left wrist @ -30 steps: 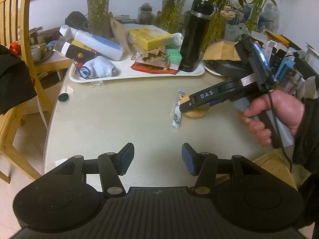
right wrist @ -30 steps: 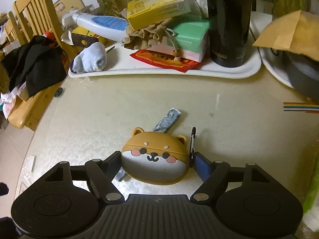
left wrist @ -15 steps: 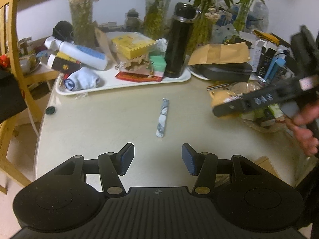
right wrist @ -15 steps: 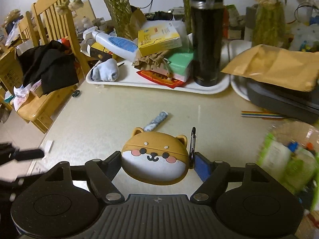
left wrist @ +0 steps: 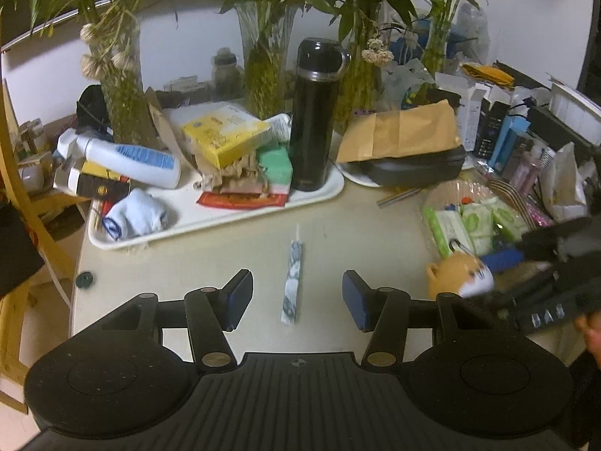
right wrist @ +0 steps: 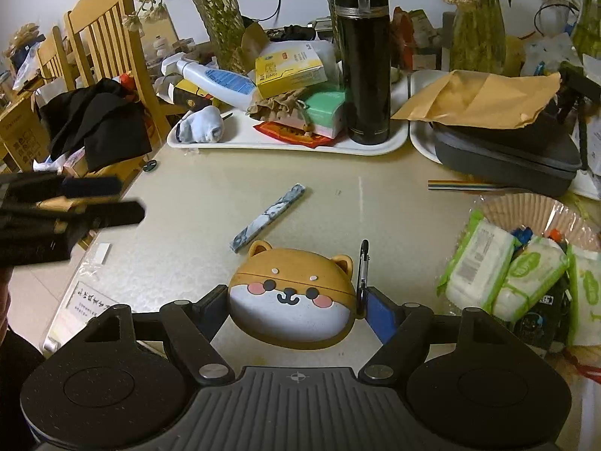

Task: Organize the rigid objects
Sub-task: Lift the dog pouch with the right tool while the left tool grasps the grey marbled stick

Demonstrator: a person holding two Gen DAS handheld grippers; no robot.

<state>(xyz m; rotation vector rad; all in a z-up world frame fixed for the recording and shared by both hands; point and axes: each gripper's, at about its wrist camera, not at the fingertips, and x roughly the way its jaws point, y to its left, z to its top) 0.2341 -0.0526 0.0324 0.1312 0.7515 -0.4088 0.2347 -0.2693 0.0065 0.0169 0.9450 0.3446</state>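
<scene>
Right gripper (right wrist: 293,306) pinching one dog case (right wrist: 293,297), left gripper (left wrist: 296,298) hanging spread and empty, one marbled stick (left wrist: 294,282) lying on table (left wrist: 188,263), two trays (left wrist: 225,221).

Left gripper (left wrist: 296,295) built of matte black plastic, blue pads (left wrist: 240,293) on its fingers, silver screws at the linkage pivots, ribbed housing marked with a crosshair, right gripper (right wrist: 296,310) made alike, white lettering on its side
</scene>
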